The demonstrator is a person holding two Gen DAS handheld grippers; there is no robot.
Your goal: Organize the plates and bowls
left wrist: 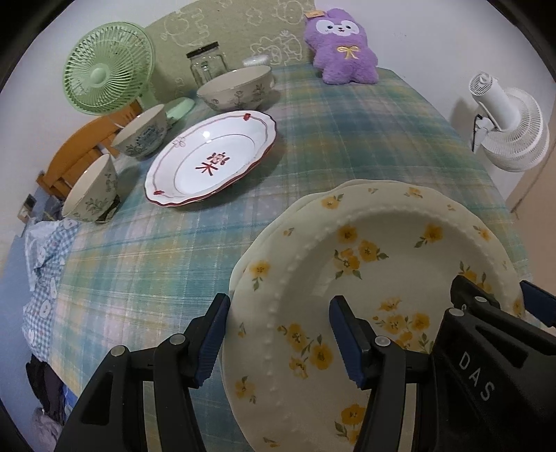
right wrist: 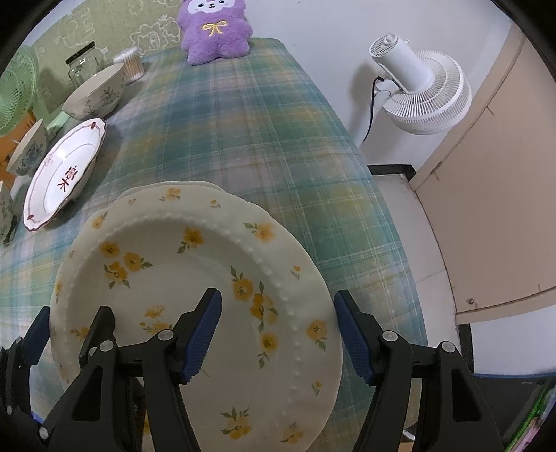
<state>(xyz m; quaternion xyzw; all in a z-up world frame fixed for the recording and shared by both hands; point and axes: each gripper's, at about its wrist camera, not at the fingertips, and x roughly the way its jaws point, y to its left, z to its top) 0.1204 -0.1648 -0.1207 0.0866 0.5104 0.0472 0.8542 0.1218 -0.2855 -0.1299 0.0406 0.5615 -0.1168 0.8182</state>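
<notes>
- Yellow-flowered plate [left wrist: 375, 295]: cream, beaded inner ring, scalloped rim; sits on what seems to be a second like plate [right wrist: 194, 185], only its edge showing.
- Red-trimmed plate [left wrist: 212, 158]: white, wavy rim, red character at centre; lies flat.
- Large floral bowl [left wrist: 236, 87]: cream, upright, behind the red-trimmed plate.
- Blue-patterned bowl [left wrist: 142, 132]: upright, left of that plate.
- Leaf-patterned bowl [left wrist: 92, 189]: upright, nearest the left edge.

We view the scene from two wrist cameras, each looking forward along its fingers and slightly down, close over the yellow-flowered plate [left wrist: 375, 278]. The left view sits at that plate's left rim, the right view at its right rim [right wrist: 194, 278]. Both share the plate and, far beyond it, the purple plush toy [left wrist: 342, 48] [right wrist: 215, 29].
</notes>
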